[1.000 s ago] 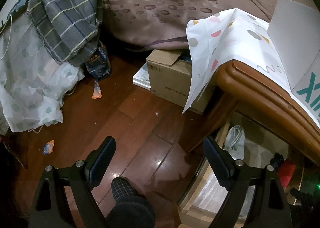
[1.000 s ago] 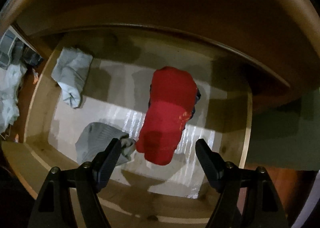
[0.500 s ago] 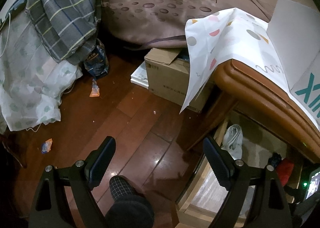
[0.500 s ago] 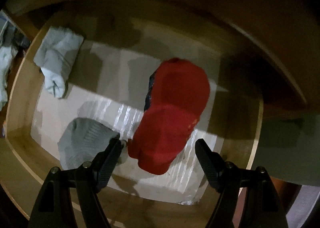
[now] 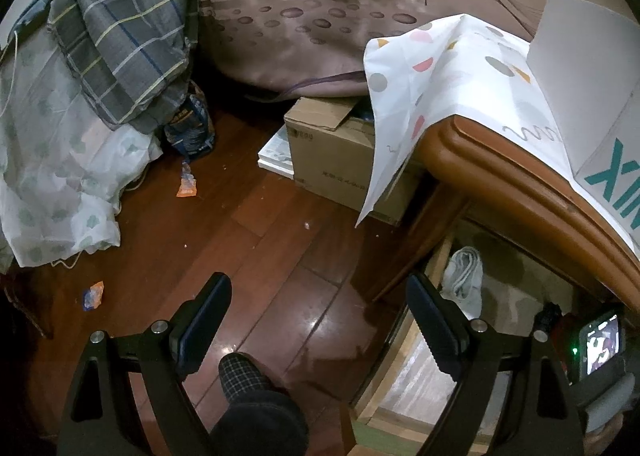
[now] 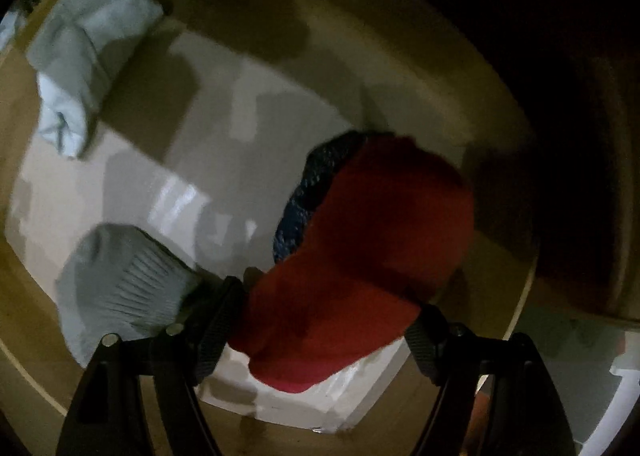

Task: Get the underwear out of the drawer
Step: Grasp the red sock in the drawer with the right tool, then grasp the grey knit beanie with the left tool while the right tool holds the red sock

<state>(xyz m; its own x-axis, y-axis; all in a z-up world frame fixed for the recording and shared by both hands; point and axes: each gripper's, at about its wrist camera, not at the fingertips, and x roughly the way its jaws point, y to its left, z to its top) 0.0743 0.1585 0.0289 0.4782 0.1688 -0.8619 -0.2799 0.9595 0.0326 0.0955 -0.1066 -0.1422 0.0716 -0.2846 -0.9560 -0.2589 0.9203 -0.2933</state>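
In the right wrist view, red underwear (image 6: pixel 360 256) lies in the open drawer (image 6: pixel 24 276) on a dark blue garment (image 6: pixel 316 183). My right gripper (image 6: pixel 324 320) is open, low in the drawer, with its fingers on either side of the red underwear's near end. A folded light grey garment (image 6: pixel 80 51) lies at the far left and a grey ribbed one (image 6: pixel 120 284) at the near left. My left gripper (image 5: pixel 316 316) is open and empty above the wooden floor (image 5: pixel 200 223), left of the drawer (image 5: pixel 404 360).
A cardboard box (image 5: pixel 340 151) stands on the floor by the brown dresser top (image 5: pixel 500 179), which is draped with a patterned white cloth (image 5: pixel 440 67). Bedding (image 5: pixel 52 159) and a plaid blanket (image 5: pixel 128 23) hang at left. My slippered foot (image 5: pixel 248 384) is below the left gripper.
My right gripper has moved down into the drawer, and the red underwear now sits between its open fingers. The left gripper has barely moved.
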